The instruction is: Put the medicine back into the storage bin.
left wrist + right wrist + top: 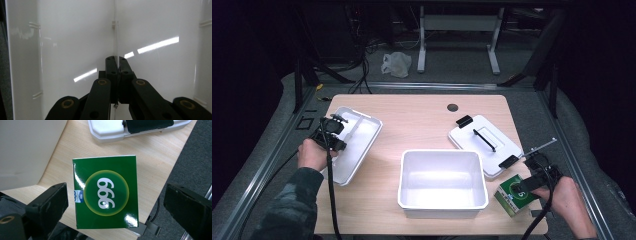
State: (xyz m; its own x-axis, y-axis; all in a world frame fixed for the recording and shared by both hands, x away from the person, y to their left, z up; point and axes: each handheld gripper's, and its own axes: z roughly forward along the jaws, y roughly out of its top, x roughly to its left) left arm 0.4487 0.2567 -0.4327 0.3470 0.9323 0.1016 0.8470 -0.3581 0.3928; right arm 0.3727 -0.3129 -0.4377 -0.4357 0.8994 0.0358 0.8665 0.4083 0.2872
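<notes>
The right tool (112,202) is held spread on either side of the green box (106,195), untouched, at the surface's (422,125) near right corner. Farther left, the left tool (116,62) is pressed together over the white tray (362,137).

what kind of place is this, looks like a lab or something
Probably a lab or recording room: a wooden table on grey carpet, cables trailing over the floor, bare desk frames behind, dark surroundings.

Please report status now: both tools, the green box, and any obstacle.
Left tool shut over white tray. Right tool open around green box, not gripping. Nothing in the way.
</notes>
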